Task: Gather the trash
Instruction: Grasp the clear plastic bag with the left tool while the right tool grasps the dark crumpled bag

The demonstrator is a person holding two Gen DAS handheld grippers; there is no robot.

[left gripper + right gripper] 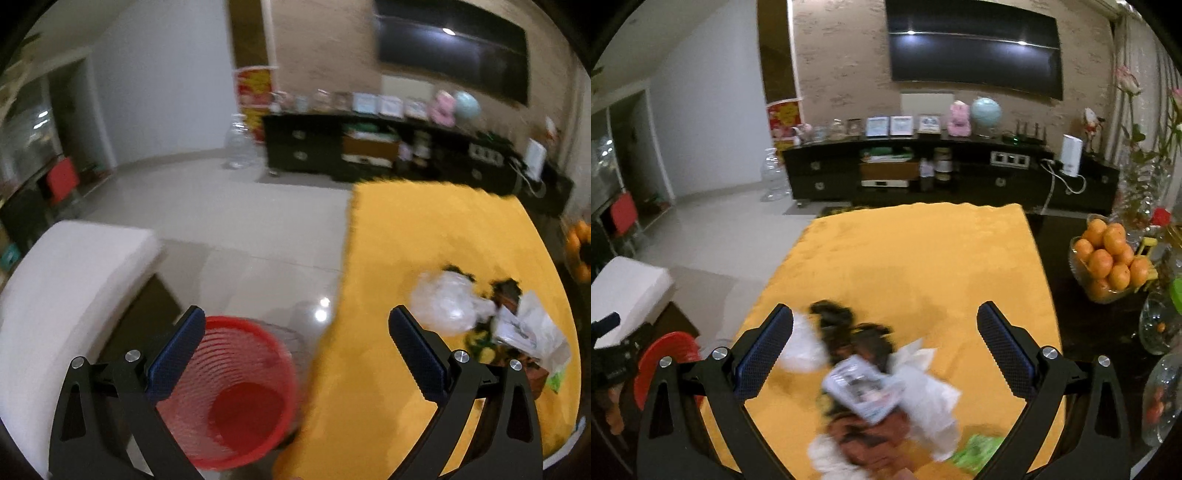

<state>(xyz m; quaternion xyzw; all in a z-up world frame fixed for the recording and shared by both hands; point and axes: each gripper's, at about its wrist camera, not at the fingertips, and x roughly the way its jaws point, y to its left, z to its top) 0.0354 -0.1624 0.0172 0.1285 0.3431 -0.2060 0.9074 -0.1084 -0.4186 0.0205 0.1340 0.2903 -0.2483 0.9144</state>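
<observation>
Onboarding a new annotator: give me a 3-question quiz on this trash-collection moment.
1. True or false: the right gripper is shut on a wrapper.
2. Which colour is the mesh bin below the left gripper? A) blue B) red C) green
3. What cloth does the trash pile lie on?

Key
1. False: its jaws stand wide open above the pile.
2. B
3. The yellow tablecloth.

You're holding two matching grippers — left gripper, right gripper — showing black angular frames, silver screws, blue textured fingers.
</observation>
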